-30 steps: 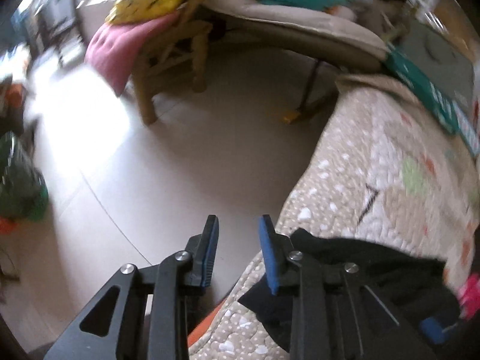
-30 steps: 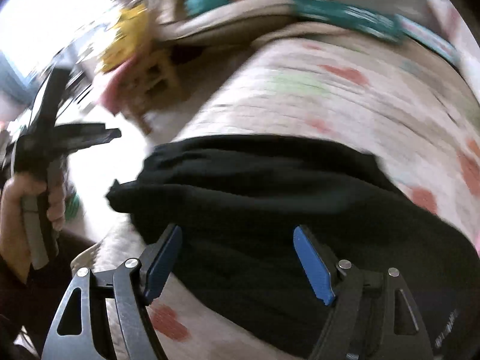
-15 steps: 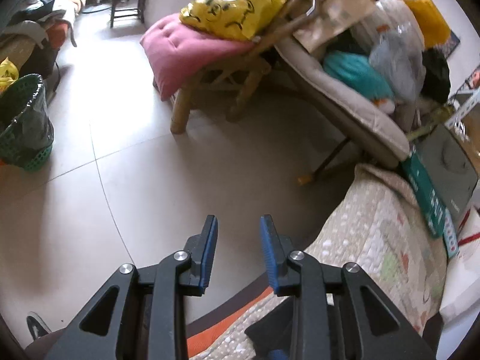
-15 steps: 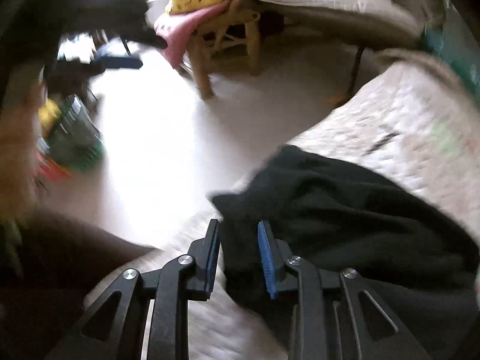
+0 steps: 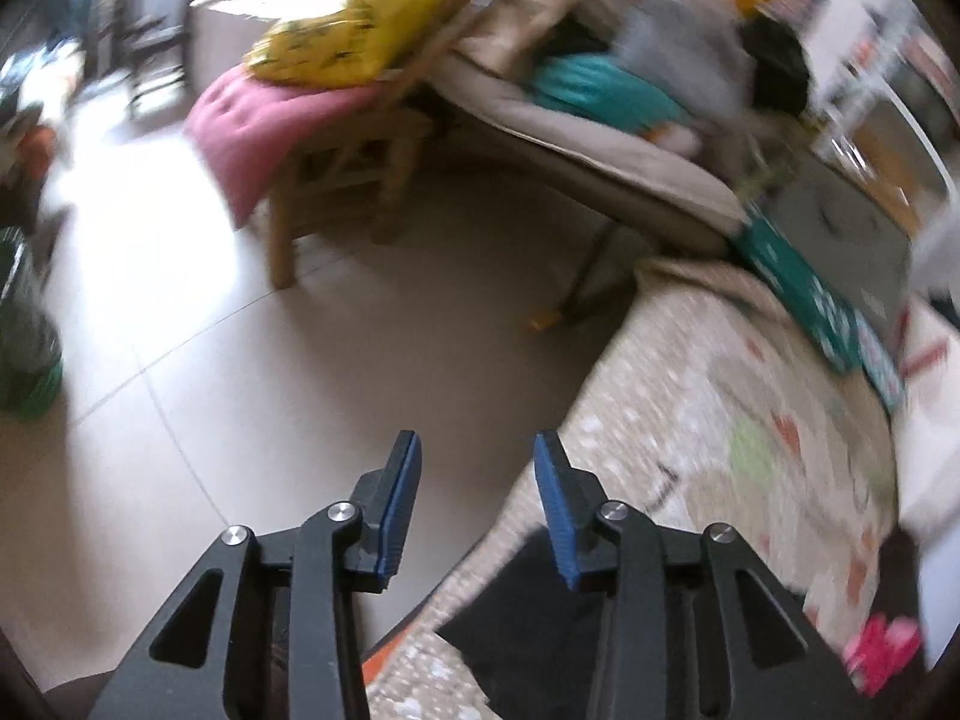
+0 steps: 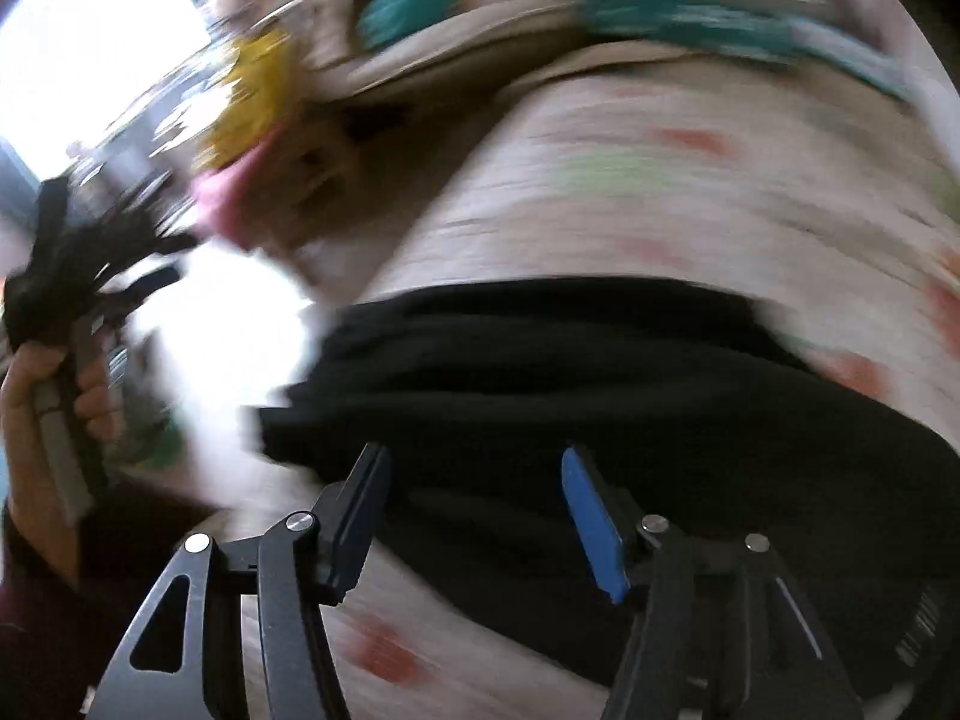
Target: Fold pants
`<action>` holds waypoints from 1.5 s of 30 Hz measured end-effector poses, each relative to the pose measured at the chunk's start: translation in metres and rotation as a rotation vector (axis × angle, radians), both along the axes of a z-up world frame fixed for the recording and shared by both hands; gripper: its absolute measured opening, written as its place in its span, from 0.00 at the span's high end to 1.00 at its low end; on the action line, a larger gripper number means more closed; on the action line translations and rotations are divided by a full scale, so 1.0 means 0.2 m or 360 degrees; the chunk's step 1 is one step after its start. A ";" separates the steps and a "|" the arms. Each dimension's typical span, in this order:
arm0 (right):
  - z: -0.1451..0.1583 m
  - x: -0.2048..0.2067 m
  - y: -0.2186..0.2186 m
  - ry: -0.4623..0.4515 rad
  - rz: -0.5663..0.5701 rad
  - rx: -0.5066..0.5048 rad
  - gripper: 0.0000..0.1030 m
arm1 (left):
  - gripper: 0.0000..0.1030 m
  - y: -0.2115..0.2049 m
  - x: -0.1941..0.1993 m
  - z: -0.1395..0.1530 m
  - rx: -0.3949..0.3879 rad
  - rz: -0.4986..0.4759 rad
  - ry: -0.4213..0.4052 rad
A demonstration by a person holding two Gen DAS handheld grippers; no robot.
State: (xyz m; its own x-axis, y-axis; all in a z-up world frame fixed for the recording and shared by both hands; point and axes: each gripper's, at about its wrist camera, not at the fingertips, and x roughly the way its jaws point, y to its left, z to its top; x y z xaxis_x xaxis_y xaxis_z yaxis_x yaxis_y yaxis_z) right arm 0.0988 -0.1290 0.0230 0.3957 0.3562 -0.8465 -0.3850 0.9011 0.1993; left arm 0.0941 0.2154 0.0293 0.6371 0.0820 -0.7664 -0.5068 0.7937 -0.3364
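The black pants [image 6: 600, 384] lie bunched on a patterned quilt [image 6: 690, 180]. My right gripper [image 6: 474, 480] is open and empty, just above the pants' near edge, jaws wide apart. My left gripper [image 5: 477, 468] is open and empty over the floor beside the bed; a corner of the pants [image 5: 528, 630] shows under its right finger. In the right wrist view the left gripper [image 6: 78, 264] appears at the far left, held in a hand. Both views are blurred.
The quilted bed [image 5: 750, 420] fills the right. A wooden chair with a pink cushion [image 5: 258, 126] and yellow bag [image 5: 348, 36] stands across the tiled floor [image 5: 300, 360]. A lounger [image 5: 600, 138] holds clothes. A green basket [image 5: 24, 336] is at left.
My right gripper has opened wide and swung back over the pants. My left gripper has opened a little and tilted back toward the bed edge.
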 end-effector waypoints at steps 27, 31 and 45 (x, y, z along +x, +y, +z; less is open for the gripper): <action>0.01 -0.23 -1.19 -0.0005 -0.1118 -0.0340 0.77 | 0.60 -0.30 0.07 -0.13 0.0148 -0.0314 0.0168; 0.05 -0.31 -1.17 0.0049 -0.1165 -0.0314 0.79 | 0.60 -0.31 0.08 -0.15 0.0151 -0.0317 0.0199; 0.18 -0.45 -1.10 0.0038 -0.1225 -0.0720 0.30 | 0.58 -0.43 0.08 -0.24 0.0137 -0.0481 0.0324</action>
State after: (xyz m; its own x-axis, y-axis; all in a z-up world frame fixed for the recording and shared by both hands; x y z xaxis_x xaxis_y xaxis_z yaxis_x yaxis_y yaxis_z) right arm 0.0092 -0.3482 0.0586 0.3678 -0.3712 -0.8526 0.3591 0.9024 -0.2381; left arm 0.1094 0.1292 -0.0185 0.4774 -0.0167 -0.8785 -0.2950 0.9387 -0.1781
